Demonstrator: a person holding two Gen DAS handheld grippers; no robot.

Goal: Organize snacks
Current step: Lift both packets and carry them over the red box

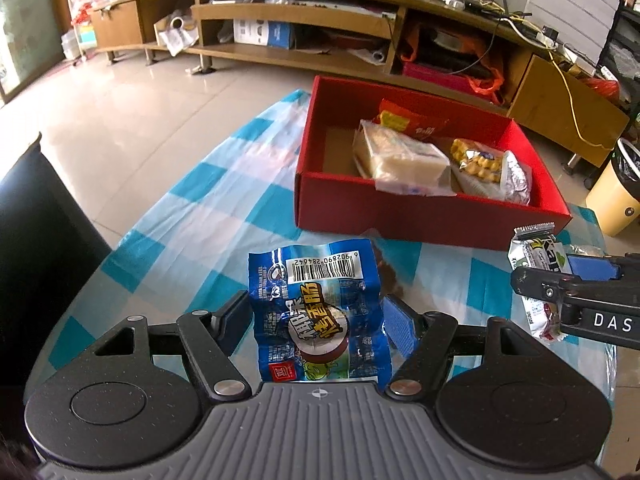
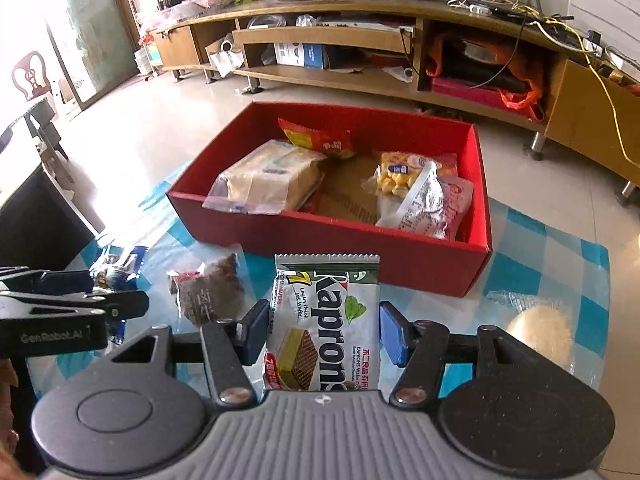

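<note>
**Both grippers loaded, red box waiting**

Left gripper (image 1: 318,320) is pinching a blue sausage snack packet (image 1: 318,312) between its blue pads, barcode end sticking up and away from the camera; the packet hangs clear above the worktop (image 1: 192,216) with its blue-and-white checked cloth; right gripper (image 2: 324,332) is clamped on a white and green Kaprons wafer pack (image 2: 326,320), printed side facing the camera, crimped top edge pointing toward the box.

Just past both packets sits the red box (image 2: 340,240), open on top; inside it there's a clear bag of pale wafers or bread (image 2: 268,178) on the left, a red and yellow packet (image 2: 320,138) at the back, a yellow waffle-looking snack (image 2: 400,172) and a silvery wrapper (image 2: 426,200) on the right; bare cardboard floor shows in the middle.

Still lying on the cloth: a dark brown snack in clear wrap (image 2: 210,292) between the two grippers, and a round pale cake thing (image 2: 540,328) off to the right of the wafer pack; behind it all is a tiled floor and a long wooden TV cabinet (image 2: 400,84) stuffed with clutter.
</note>
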